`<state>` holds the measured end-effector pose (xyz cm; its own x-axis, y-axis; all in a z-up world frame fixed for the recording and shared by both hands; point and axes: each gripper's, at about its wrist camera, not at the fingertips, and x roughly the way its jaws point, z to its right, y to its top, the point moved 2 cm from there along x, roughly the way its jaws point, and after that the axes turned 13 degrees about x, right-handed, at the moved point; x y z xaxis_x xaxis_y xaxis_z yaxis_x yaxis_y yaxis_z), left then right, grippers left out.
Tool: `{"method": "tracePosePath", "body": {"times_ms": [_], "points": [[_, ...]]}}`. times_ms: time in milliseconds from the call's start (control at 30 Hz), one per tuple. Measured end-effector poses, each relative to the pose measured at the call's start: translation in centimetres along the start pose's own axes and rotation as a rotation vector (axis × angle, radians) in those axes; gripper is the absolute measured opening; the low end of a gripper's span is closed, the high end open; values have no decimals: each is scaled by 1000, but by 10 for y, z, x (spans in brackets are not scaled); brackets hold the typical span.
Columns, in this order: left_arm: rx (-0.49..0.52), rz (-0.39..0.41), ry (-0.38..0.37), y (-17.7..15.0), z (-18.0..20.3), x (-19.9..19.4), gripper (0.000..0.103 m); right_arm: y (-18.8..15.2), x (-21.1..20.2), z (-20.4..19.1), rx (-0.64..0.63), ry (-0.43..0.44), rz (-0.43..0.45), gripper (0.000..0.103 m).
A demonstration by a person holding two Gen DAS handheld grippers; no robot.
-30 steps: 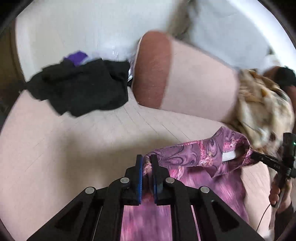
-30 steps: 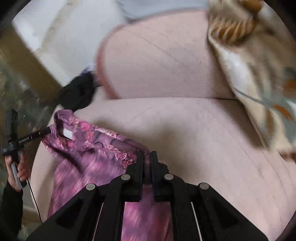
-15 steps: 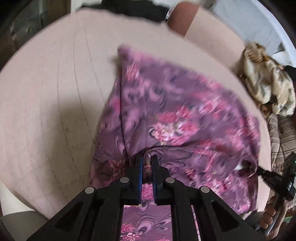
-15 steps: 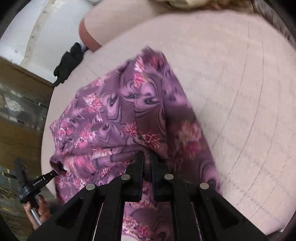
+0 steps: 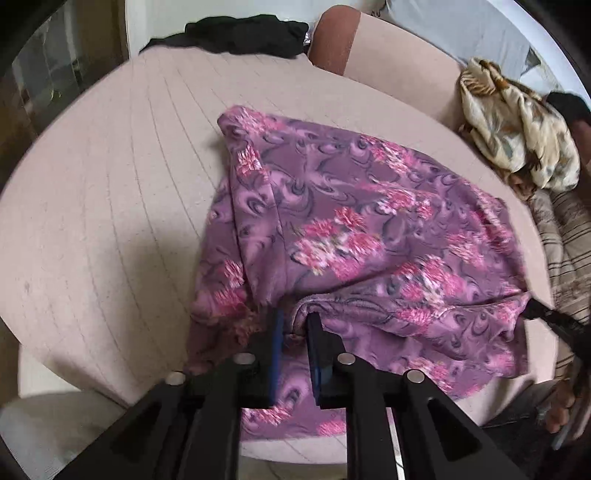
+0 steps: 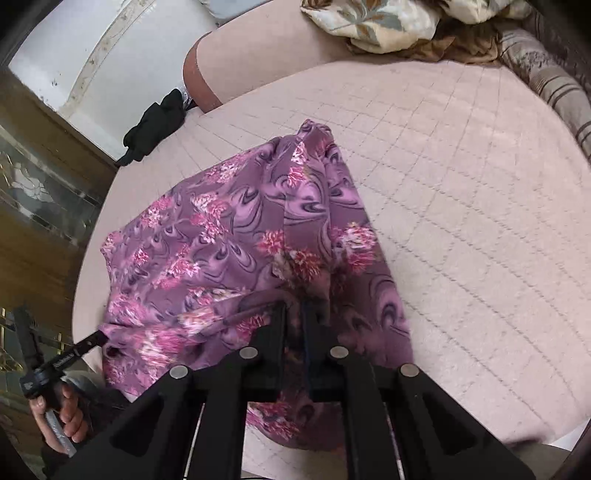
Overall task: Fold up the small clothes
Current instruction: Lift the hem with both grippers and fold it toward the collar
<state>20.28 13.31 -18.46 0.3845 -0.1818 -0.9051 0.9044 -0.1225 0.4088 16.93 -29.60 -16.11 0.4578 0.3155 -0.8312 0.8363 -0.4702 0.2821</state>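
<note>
A pink quilted bed [image 5: 110, 192] carries the purple floral garment [image 5: 351, 229], spread flat with its near edge hanging over the bed's front. The left gripper [image 5: 294, 325] and right gripper [image 6: 293, 310] each have jaws nearly closed, pinching that near edge at opposite corners.

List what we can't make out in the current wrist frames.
- Garment type: the purple floral garment lies bunched in both views; its near hem hangs off the cushion, out of sight.
- Left gripper: fabric between the tips hides the contact.
- Right gripper: same, cloth covers the tips.
- Black clothing: crumpled at the far edge, kind and count unclear.
- Beige patterned cloth: cut off by the top edge of the right wrist view.
</note>
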Motion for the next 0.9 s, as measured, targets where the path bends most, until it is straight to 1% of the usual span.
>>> {"method": "tracePosePath", "body": {"times_ms": [33,100,133,200,233,267,333,367,400,433,467,500,533,567,600,633,667,700,733,767,800,833,867,900], "points": [[-14,-16,-29,-8,-1,0,30,-3,4,4,4,-38,-5,15],[-35,-14,-71,-13,0,-8,42,-10,-1,5,38,-75,13,20],[-50,14,-104,-17,0,-18,46,-13,-12,5,55,-48,33,26],[-90,66,-160,-27,-2,-35,68,-17,-34,5,85,40,99,71],[-125,85,-184,-32,-5,-40,71,-21,-46,5,106,98,128,75],[-148,85,-198,-23,1,-35,71,-23,-48,4,115,133,125,75],[-185,61,-243,-24,4,-29,71,-29,-40,1,149,215,71,75],[-193,34,-250,-22,6,-21,71,-30,-32,1,172,238,35,75],[-198,21,-249,-19,8,-15,71,-32,-18,-2,193,259,-20,75],[-222,-1,-253,-16,10,-7,71,-31,-5,-5,214,274,-62,75],[-249,-20,-265,-13,9,-2,71,-28,5,-5,247,282,-94,74],[-293,-41,-294,-10,7,7,70,-22,16,-5,287,289,-114,72],[-361,-55,-348,-4,2,18,70,-15,25,-1,341,305,-119,72],[-390,-58,-366,-1,-3,22,70,-10,31,4,396,322,-119,72],[-417,-66,-372,4,-8,30,68,-6,37,9,441,337,-121,71],[-423,-76,-369,6,-11,36,65,-3,42,12,467,346,-122,68],[-424,-84,-368,8,-12,41,58,-3,48,15,479,344,-121,61],[-415,-83,-366,8,-13,44,50,-3,50,15,472,331,-119,47],[-393,-67,-345,7,-13,44,46,-4,50,14,456,305,-112,38],[-384,-60,-333,6,-12,44,38,-5,50,13,422,249,-99,20],[-378,-50,-304,4,-11,42,26,-5,50,11,402,212,-91,11],[-374,-45,-289,4,-10,42,18,-5,48,12,396,204,-82,7],[-362,-49,-284,4,-8,42,5,-5,46,11,394,200,-70,7],[-352,-69,-274,5,-6,40,5,-3,42,10,387,194,-61,7]]}}
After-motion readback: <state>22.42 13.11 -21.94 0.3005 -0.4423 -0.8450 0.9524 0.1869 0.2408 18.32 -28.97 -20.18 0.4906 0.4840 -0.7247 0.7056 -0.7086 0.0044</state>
